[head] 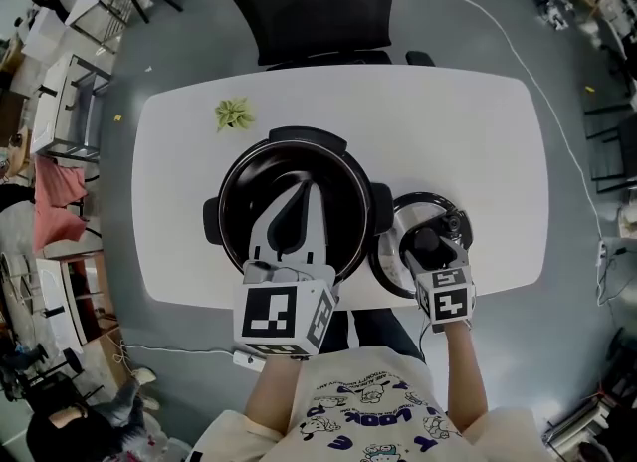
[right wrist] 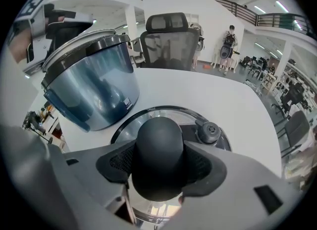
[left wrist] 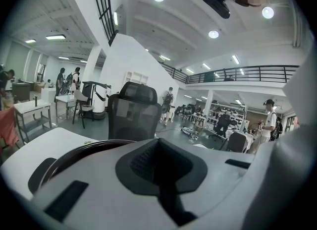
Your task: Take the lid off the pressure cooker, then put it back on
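The pressure cooker (head: 343, 183) stands open in the middle of the white table (head: 448, 121), its dark inside showing. In the right gripper view its blue-grey body (right wrist: 91, 83) rises at the left. Its lid (head: 401, 219) lies flat on the table just right of the cooker. My right gripper (head: 430, 246) points steeply down over the lid, its pads closed against both sides of the black knob (right wrist: 159, 144); a small valve (right wrist: 208, 131) sits beside the knob. My left gripper (head: 302, 184) reaches over the cooker's near rim (left wrist: 74, 154), shut and holding nothing.
A small green plant (head: 233, 114) lies at the table's far left. A black office chair (head: 318, 2) stands behind the table. A white cable (head: 518, 52) runs across the floor to the right. People and desks fill the hall beyond.
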A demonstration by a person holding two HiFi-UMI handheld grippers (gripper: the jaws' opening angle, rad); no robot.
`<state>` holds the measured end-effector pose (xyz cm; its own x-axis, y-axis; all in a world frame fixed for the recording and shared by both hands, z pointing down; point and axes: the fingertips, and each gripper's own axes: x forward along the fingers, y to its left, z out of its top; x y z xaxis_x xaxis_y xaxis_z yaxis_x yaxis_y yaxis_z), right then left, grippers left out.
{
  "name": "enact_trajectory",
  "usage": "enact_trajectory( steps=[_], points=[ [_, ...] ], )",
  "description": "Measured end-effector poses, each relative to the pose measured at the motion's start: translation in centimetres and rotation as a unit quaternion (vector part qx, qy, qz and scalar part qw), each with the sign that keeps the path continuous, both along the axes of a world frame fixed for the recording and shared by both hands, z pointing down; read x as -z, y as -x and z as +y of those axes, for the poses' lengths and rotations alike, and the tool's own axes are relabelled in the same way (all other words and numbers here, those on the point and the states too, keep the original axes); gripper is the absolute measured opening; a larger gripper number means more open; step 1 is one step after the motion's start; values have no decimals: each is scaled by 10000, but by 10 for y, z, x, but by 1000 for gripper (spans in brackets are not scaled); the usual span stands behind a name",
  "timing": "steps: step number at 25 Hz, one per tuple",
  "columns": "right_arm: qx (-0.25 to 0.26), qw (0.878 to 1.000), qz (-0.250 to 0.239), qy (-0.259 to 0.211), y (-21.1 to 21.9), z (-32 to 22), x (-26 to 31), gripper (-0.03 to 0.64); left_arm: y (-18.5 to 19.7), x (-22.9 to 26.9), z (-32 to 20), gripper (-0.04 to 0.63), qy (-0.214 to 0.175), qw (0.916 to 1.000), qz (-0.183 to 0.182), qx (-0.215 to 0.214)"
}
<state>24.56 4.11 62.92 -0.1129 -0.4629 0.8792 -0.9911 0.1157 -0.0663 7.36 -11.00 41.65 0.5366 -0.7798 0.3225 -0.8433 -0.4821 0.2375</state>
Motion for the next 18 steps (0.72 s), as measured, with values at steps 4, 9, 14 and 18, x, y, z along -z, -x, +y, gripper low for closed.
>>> enact_trajectory(
  steps=[4,9,14,18],
  points=[
    [24,10000,-1,84,0,0,0,293,1,1,1,14,-10,10000,9,27],
    [108,9998,-48,157,-3,3,8,293,4,7,3,14,-59,10000,-6,61],
    [183,9997,-169,62,-6,8,39,293,10,16,4,14,-139,9998,-2,129],
    [230,9995,-192,30,-15,12,65,294,12,24,6,14,-217,9996,35,167]
  ],
)
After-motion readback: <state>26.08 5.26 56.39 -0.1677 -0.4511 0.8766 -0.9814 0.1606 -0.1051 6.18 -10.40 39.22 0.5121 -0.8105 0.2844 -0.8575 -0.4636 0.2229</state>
